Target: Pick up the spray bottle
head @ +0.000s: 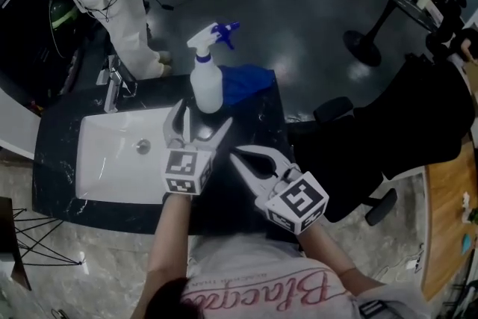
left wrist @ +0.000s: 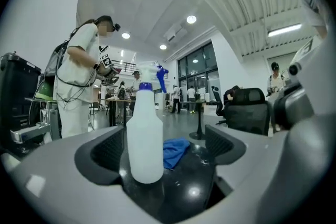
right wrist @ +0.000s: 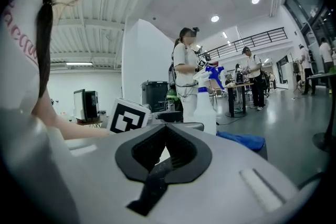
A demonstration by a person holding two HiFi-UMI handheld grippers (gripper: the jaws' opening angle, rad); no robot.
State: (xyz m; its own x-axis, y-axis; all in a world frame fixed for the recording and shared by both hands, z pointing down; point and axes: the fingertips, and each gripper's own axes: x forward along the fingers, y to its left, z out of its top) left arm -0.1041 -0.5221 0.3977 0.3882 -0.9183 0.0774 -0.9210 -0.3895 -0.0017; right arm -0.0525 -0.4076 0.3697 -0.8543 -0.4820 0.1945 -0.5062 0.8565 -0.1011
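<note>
While the white spray bottle with its blue trigger stands upright at the back of the dark marble desk, just right of a white sink, the person reaches both tools toward it from the near edge. A blue cloth lies just beside the bottle, on its far right side.

Held level, the left gripper has its fingers spread wide. In the left gripper view the bottle fills the gap between them, closer to the left finger than the right, and neither pad presses on it. From the head view it appears to sit right at the fingertips rather than deep between them. The right gripper hovers nearby over the desk with its fingers closed together and nothing between them.

The step in hand looks like the final approach before gripping. To do it well, the left gripper should probably slide forward at the same level until the bottle's round body is well inside the pads, shifting slightly so the bottle is centred. Closing on the broad body, below the neck and trigger, seems safest. The bottle looks light and tall, so a nudge from one finger could tip it or push it into the cloth.
</note>
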